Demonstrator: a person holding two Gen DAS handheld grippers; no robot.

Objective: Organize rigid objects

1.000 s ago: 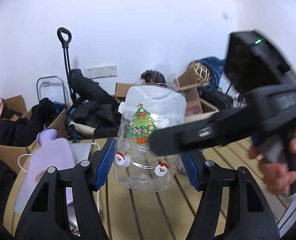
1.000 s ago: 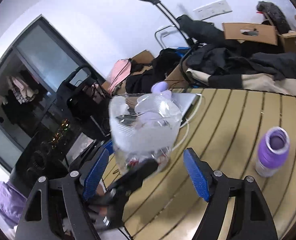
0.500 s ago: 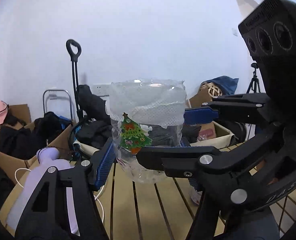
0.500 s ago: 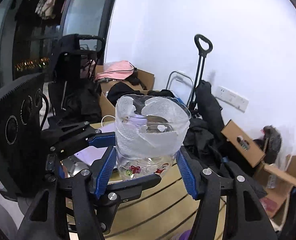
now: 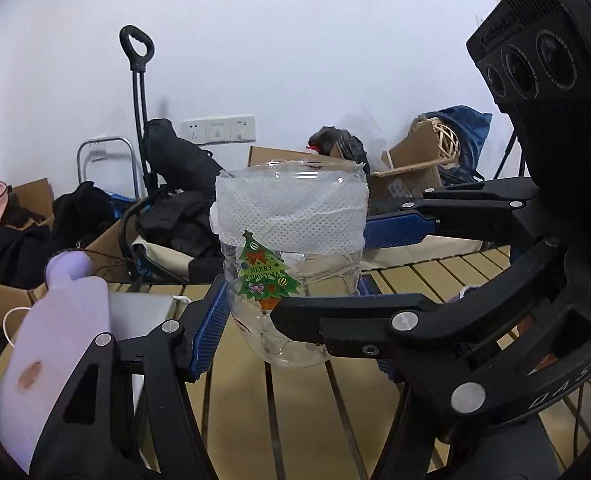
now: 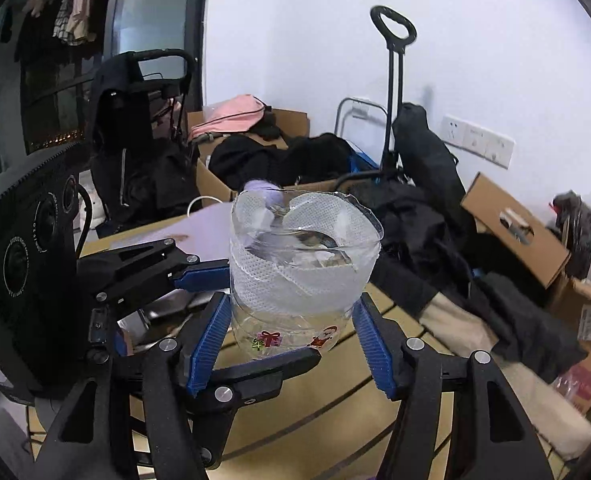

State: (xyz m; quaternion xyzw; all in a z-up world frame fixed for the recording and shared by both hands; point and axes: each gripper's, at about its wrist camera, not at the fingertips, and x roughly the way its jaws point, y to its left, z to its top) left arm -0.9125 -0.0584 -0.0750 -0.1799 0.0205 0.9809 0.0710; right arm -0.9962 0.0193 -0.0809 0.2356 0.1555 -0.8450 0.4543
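A clear plastic jar (image 5: 291, 264) with a white mesh band and a Christmas tree sticker is held above the slatted wooden table (image 5: 295, 408). My left gripper (image 5: 287, 312) is shut on the jar's lower part. My right gripper (image 6: 293, 328) also has both blue pads against the jar (image 6: 299, 276), from the opposite side, so it is shut on it too. In the left wrist view the right gripper's fingers (image 5: 391, 228) cross in front of and behind the jar. The jar stands upright.
A lilac board (image 5: 55, 340) and a grey laptop (image 5: 143, 312) lie on the table's left part. Cardboard boxes (image 5: 407, 176), dark clothes (image 6: 415, 232) and a trolley handle (image 5: 137, 80) stand behind the table by the white wall.
The right gripper came in from the right and closed around the jar. The jar stayed in the left gripper and rose a little.
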